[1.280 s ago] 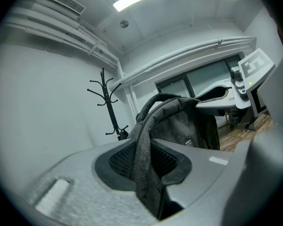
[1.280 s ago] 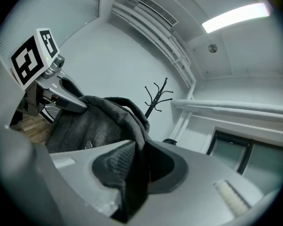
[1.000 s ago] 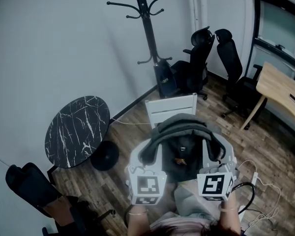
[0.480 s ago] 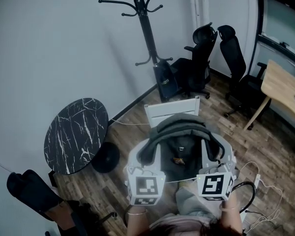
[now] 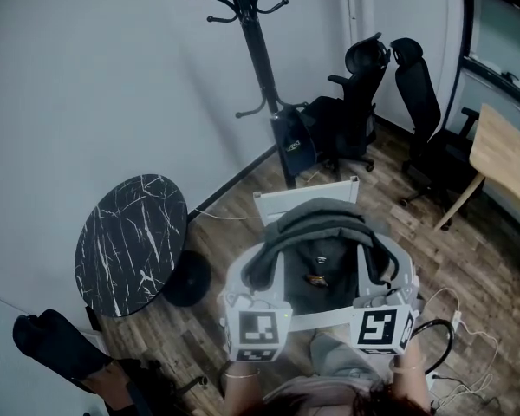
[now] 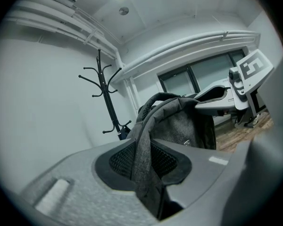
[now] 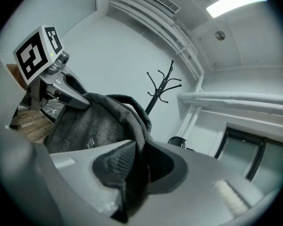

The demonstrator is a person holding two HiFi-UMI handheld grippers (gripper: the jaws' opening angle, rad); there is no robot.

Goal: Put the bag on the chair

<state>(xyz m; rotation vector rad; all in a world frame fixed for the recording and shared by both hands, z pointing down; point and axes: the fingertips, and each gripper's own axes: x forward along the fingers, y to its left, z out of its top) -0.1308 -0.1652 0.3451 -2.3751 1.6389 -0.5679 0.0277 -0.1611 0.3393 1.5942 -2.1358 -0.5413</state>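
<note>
Wood floor (image 5: 243, 232), white chair (image 5: 308, 199) just beyond; left gripper (image 6: 146, 173) and right gripper (image 7: 132, 173) both pinching the grey bag (image 5: 322, 258), held up.

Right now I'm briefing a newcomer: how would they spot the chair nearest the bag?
Find the tall black coat stand against the white wall. Before it, partly behind the grey bag, stands a chair. It is white and slatted; the office chairs nearby are black.

Head view steeply down over the bag (image 5: 325, 232); both gripper views close, level, on it.
</note>
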